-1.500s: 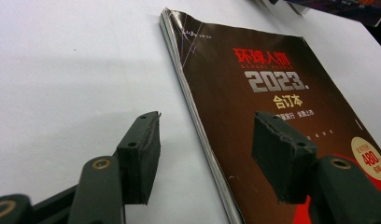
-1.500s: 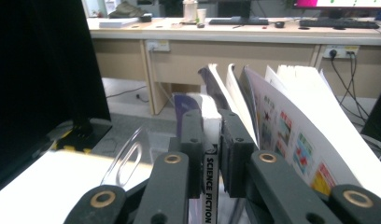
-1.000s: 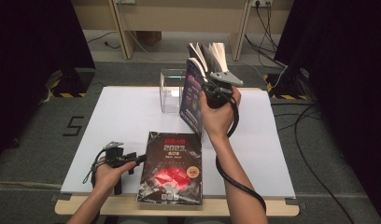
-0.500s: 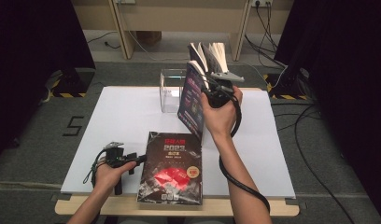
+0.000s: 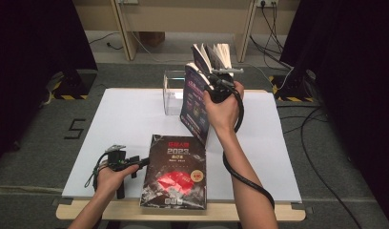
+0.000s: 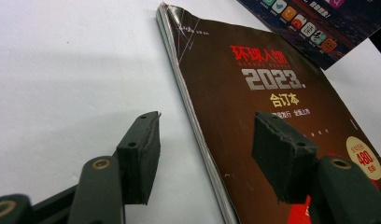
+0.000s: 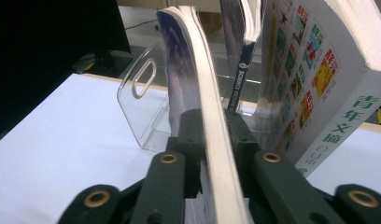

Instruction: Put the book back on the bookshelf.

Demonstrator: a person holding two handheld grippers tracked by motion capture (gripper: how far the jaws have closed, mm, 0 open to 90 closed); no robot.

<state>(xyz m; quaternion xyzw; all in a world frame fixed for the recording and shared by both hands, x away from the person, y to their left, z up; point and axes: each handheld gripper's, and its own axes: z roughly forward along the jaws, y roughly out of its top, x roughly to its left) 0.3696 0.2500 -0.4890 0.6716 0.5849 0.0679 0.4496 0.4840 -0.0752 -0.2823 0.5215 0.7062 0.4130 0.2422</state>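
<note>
high view: the right gripper (image 5: 212,86) is raised above the far part of the white table (image 5: 126,124) and grips a purple-covered magazine (image 5: 195,107), which hangs upright with its lower edge near the table top. its jaws have just been closing, with the magazine between them. just behind the magazine stands a clear acrylic rack (image 5: 172,90) at the far edge of the table, with 2 more books (image 5: 216,55) upright beside it. the left gripper (image 5: 135,163) rests low at the near left, pointing toward a dark magazine (image 5: 176,171) that lies flat at the near edge (cover printed "2023"). the 2 magazines are apart.

left gripper view: both black jaws stand well apart with nothing between the pads. the left jaw sits over bare table (image 6: 62,70); the right jaw sits over the cover of the dark magazine (image 6: 235,98), whose spine edge runs between the 2 jaws. a corner of the purple-covered magazine (image 6: 314,23) shows at the upper right, clear of the dark one.

right gripper view: the jaws are closed on the purple-covered magazine (image 7: 202,93), pads pressing both faces near its lower edge, page edges facing the camera. the clear acrylic rack (image 7: 144,107) stands behind on the left. a thick book (image 7: 319,79) with a colourful cover leans at the right, a thin dark volume (image 7: 242,70) between it and the held magazine.
</note>
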